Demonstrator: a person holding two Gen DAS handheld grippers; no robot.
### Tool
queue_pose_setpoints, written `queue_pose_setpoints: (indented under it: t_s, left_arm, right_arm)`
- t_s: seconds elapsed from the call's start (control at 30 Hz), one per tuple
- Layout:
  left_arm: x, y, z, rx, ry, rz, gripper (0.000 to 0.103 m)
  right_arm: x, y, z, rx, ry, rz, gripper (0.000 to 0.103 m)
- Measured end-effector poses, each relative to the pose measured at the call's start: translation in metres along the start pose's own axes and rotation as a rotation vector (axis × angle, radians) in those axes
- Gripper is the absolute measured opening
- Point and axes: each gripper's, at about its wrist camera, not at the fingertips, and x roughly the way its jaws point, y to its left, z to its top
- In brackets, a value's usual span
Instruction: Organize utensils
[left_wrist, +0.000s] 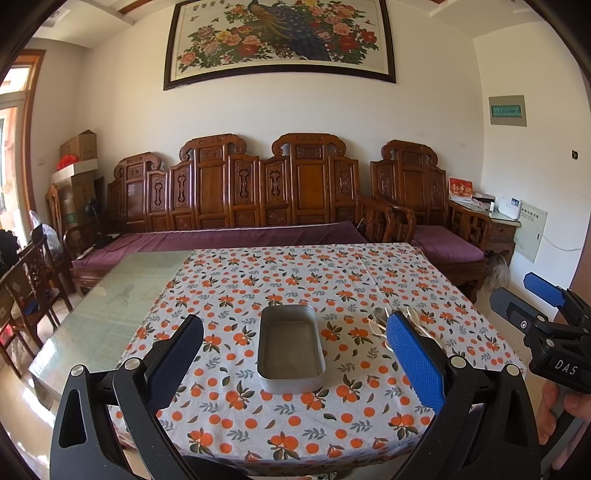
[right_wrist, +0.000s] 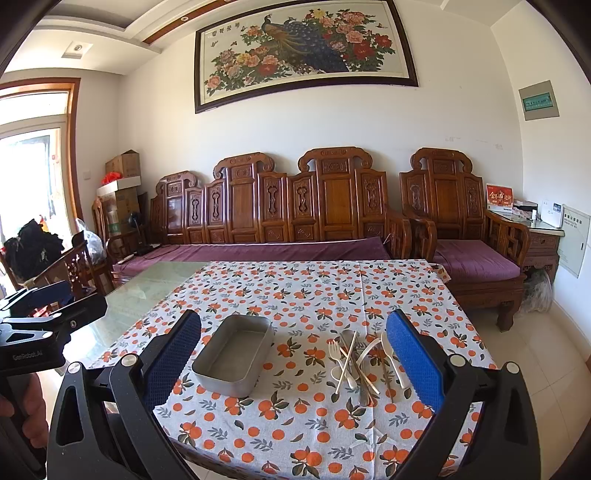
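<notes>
Hovering wide-jawed and empty over the orange-print tablecloth (right_wrist: 295, 295), both the left gripper (left_wrist: 295, 354) and right gripper (right_wrist: 295, 358) face the start: tangled utensils (right_wrist: 360, 363) lie beside the empty metal tray (right_wrist: 207, 373), awaiting a single-piece pickup.

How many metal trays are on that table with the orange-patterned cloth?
1. A single rectangular grey metal tray sits empty on the orange-patterned tablecloth, left of the heap of pale plastic and metal utensils. Nothing in view looks large enough to hide another.
</notes>
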Motion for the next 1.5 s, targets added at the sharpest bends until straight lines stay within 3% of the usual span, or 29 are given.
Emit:
queue_pose_setpoints:
  t_s: [0.97, 1.5]
  left_arm:
    - [-0.009, -0.006, -0.001, -0.002, 0.000, -0.004, 0.096]
    - [0.048, -0.007, -0.030, 0.023, 0.157, -0.040, 0.096]
  right_arm:
    - [0.001, -0.001, -0.003, 0.003, 0.001, 0.001, 0.100]
    - [0.032, -0.028, -0.022, 0.012, 0.071, -0.018, 0.100]
